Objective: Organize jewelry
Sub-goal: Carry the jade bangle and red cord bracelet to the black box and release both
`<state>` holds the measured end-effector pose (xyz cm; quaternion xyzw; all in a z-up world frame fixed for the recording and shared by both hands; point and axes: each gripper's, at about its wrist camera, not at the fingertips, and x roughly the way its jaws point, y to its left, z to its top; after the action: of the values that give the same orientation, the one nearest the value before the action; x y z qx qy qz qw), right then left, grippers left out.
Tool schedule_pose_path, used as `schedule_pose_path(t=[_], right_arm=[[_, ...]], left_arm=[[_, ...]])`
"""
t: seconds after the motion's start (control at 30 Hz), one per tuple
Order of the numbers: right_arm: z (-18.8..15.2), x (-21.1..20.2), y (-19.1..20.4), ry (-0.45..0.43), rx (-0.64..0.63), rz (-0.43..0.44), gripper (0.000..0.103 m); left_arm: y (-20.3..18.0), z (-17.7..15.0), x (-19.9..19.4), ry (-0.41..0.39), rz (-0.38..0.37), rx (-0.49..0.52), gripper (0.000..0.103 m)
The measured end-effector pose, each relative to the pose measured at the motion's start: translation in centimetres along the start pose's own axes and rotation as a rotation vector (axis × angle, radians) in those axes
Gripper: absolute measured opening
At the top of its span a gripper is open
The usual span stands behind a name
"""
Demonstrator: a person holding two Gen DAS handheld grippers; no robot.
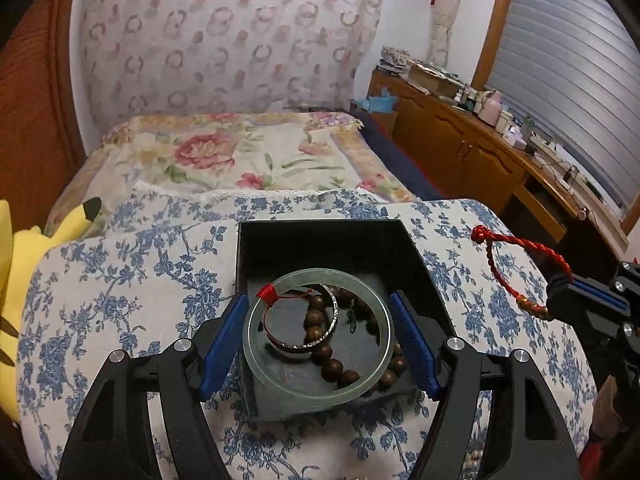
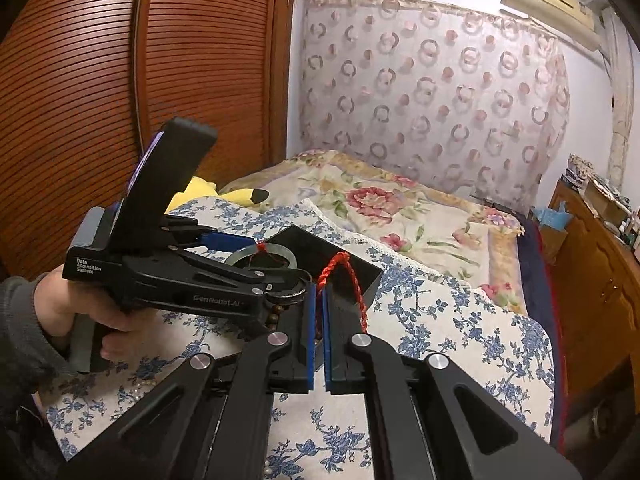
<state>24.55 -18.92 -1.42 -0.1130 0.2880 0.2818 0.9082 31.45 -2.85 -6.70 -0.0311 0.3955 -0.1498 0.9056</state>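
A black jewelry box (image 1: 332,240) sits on a blue-flowered pillow. My left gripper (image 1: 320,340) is shut on a pale green jade bangle (image 1: 320,390) with a red thread knot, held over the box. Under it in the box lie a brown wooden bead bracelet (image 1: 328,364) and a silver bangle (image 1: 320,342). My right gripper (image 2: 319,320) is shut on a red braided cord bracelet (image 2: 348,280), which loops up above the fingers beside the box (image 2: 320,246). It also shows in the left wrist view (image 1: 516,276), at the right of the box. The left gripper's body (image 2: 180,280) shows in the right wrist view.
The blue-flowered pillow (image 1: 120,300) lies on a bed with a floral cover (image 1: 240,156). A yellow plush toy (image 1: 24,248) lies at the left. A wooden cabinet (image 1: 480,152) with clutter stands at the right. Pale beads (image 2: 140,386) lie on the pillow near the hand.
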Motion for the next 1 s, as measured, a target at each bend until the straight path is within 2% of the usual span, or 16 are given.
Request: schedule_pose_path(t=[0.63, 0.73, 0.87, 0.93, 1.0], right_arm=[[-0.1, 3.3, -1.0, 0.044, 0.033, 0.022, 0.004], [0.0, 4.3, -0.8, 0.058, 0.029, 0.033, 0.004], [0.3, 6.2, -0.7, 0.082, 0.039, 0.041, 0.004], [0.5, 7.2, -0.7, 0.1, 0.051, 0.045, 0.004], [0.7, 8.2, -0.8, 0.12, 0.059, 0.036, 0.004]], left_arm=[[0.3, -0.8, -0.8, -0.019, 0.005, -0.001, 0.07], [0.9, -1.3, -2.2, -0.06, 0.03, -0.007, 0.077], [1.6, -2.0, -3.7, -0.1, 0.062, -0.001, 0.078], [1.9, -2.5, -4.6, -0.126, 0.087, 0.01, 0.083], [2.4, -3.1, -5.6, -0.166, 0.107, 0.01, 0.092]])
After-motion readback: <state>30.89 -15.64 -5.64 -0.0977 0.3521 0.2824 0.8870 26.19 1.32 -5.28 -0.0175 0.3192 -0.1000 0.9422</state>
